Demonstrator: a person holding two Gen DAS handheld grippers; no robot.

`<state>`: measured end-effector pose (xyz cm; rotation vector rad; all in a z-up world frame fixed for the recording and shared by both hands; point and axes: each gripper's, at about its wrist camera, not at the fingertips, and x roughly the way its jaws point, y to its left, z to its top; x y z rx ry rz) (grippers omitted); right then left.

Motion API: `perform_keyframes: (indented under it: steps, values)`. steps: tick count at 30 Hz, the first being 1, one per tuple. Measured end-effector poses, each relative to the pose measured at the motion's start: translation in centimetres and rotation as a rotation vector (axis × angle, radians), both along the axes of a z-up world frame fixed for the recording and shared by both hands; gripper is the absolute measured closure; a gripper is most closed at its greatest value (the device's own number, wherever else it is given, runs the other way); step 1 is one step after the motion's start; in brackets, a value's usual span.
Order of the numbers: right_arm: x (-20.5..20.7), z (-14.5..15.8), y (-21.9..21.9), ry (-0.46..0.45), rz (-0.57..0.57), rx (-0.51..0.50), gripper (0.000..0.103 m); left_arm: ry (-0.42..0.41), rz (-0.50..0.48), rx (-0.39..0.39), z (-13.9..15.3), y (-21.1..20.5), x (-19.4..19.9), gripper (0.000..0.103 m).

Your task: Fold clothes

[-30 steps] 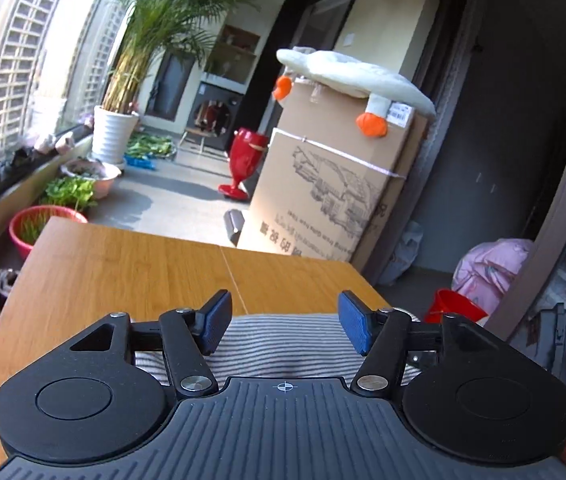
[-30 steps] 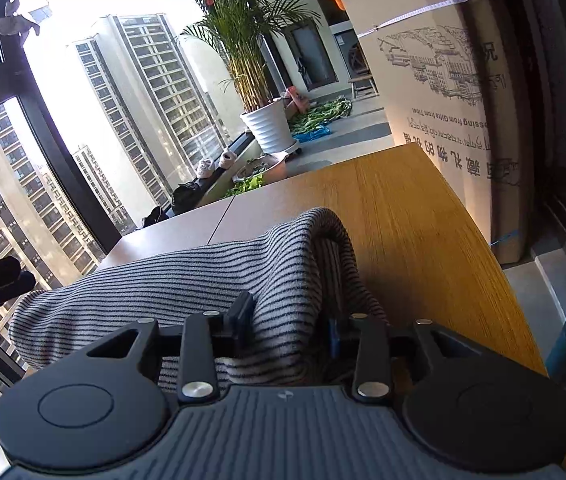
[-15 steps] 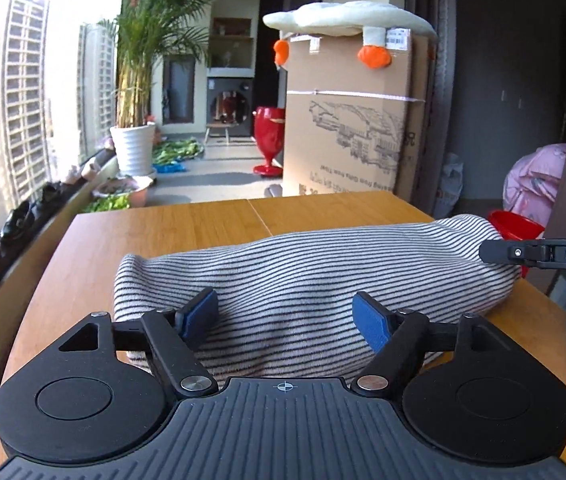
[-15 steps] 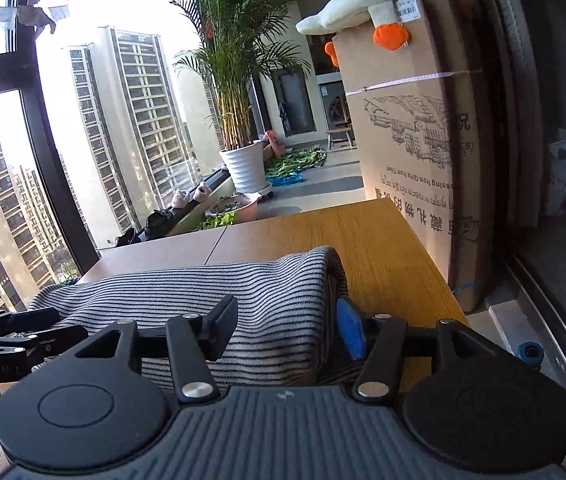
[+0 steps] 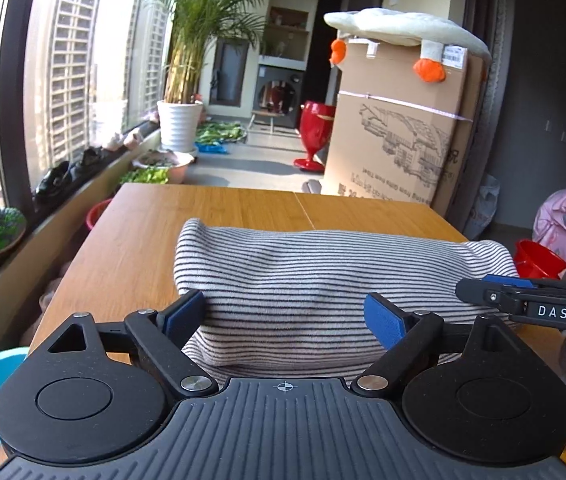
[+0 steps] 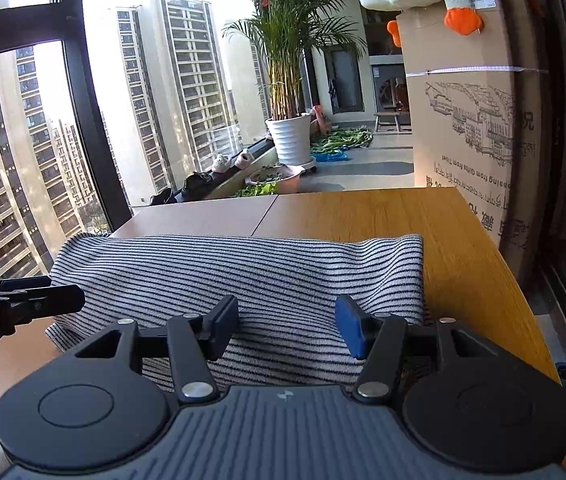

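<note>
Hovering over the wooden table [image 5: 219, 208], my left tongs [image 5: 285, 314] and right tongs [image 6: 287, 326] gape, gripping nothing; the striped garment [image 5: 323, 272] lies doubled just ahead. Probably finished, or between folds; its near hem is hidden.
</note>
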<state>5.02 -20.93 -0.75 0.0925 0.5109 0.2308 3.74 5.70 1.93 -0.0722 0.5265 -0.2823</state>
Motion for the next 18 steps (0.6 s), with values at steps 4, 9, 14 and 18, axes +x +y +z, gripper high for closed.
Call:
perform_keyframes:
  steps: [4,9,14,18]
  values:
    - [1.2,-0.4,1.2,-0.020,-0.013,-0.061,0.049,-0.020,0.002,0.012,-1.0,-0.5,2.8,0.011]
    - [5.0,-0.4,2.1,-0.018,-0.018,-0.142,0.049,-0.058,-0.007,0.064,-1.8,-1.8,6.3,0.011]
    - [8.3,-0.5,2.5,-0.032,-0.012,-0.210,0.047,-0.062,0.014,0.069,-1.9,-2.3,7.3,0.010]
    - [9.5,-0.6,2.9,-0.046,-0.010,-0.263,0.045,-0.083,0.021,0.112,-2.0,-2.9,6.5,0.009]
